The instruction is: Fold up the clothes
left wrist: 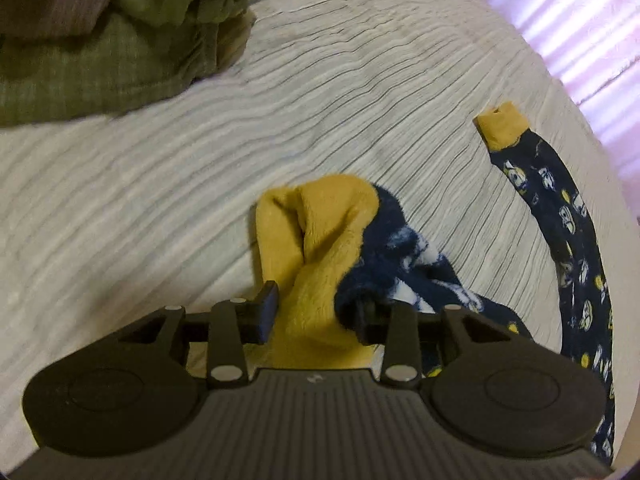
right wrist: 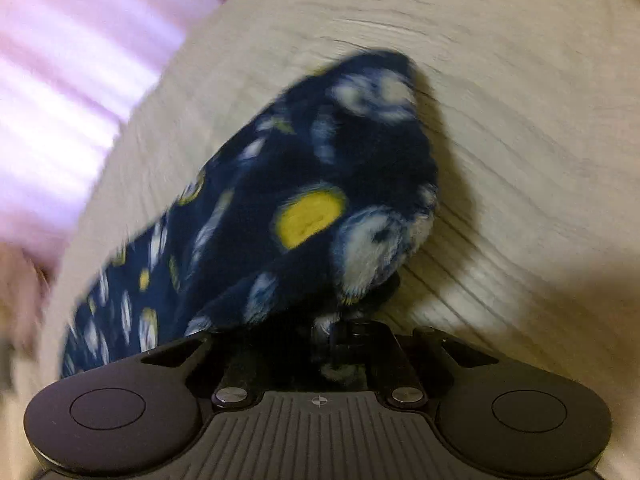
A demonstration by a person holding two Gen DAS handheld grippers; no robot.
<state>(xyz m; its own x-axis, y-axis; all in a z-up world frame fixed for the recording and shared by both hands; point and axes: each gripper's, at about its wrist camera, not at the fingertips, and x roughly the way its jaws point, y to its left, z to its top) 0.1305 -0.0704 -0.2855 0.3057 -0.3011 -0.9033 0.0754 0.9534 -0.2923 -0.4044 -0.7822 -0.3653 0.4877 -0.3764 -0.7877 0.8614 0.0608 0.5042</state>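
Item: navy patterned garment [left wrist: 576, 216] with mustard-yellow cuffs [left wrist: 320, 240], lying on a ribbed white bedspread [left wrist: 200, 184]. The left gripper [left wrist: 316, 316] had its fingers closed on one bunched yellow cuff; the right gripper [right wrist: 340, 320] was clamped on a navy fold. Olive clothing [left wrist: 120, 40] was heaped well apart.

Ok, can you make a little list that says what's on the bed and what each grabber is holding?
surface: white ribbed bedspread
garment: fuzzy navy pyjama piece with yellow cuffs
left gripper: shut on a yellow cuff
right gripper: fingers hidden under navy fleece, grip unclear
second cuff: lying free on the bedspread
other clothes: green pile, far corner
view quality: right wrist view blurred
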